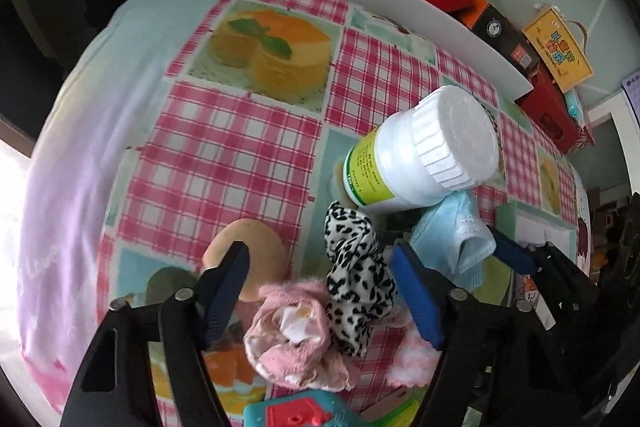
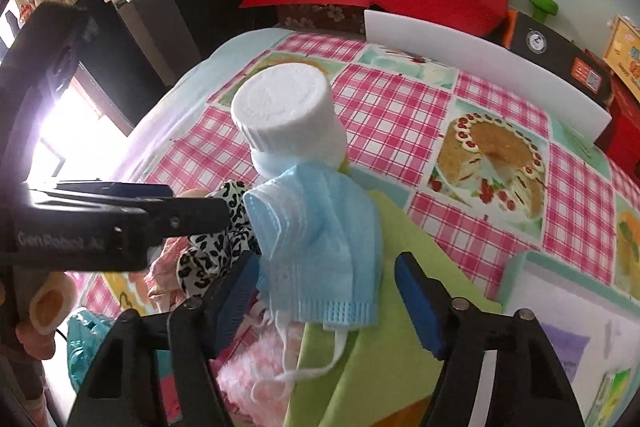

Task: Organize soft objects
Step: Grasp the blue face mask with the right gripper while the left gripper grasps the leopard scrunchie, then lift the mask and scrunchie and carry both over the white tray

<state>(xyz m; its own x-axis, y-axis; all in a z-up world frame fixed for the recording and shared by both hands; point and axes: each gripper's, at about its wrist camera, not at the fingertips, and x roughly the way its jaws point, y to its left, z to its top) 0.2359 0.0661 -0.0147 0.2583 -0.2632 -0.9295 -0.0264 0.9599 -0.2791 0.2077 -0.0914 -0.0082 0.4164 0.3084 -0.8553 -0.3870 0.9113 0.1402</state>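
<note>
Right gripper (image 2: 326,301) wide open, blue mask (image 2: 316,247) draped lower centre between its fingers, long axis top-to-bottom; left gripper (image 1: 320,291) also wide, straddling leopard scrunchie (image 1: 356,283) and pink plush (image 1: 292,339).

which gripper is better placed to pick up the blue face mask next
Right. The right gripper, open, already straddles the blue face mask. The left gripper, also open, is over the leopard-print fabric and pink plush.
</note>
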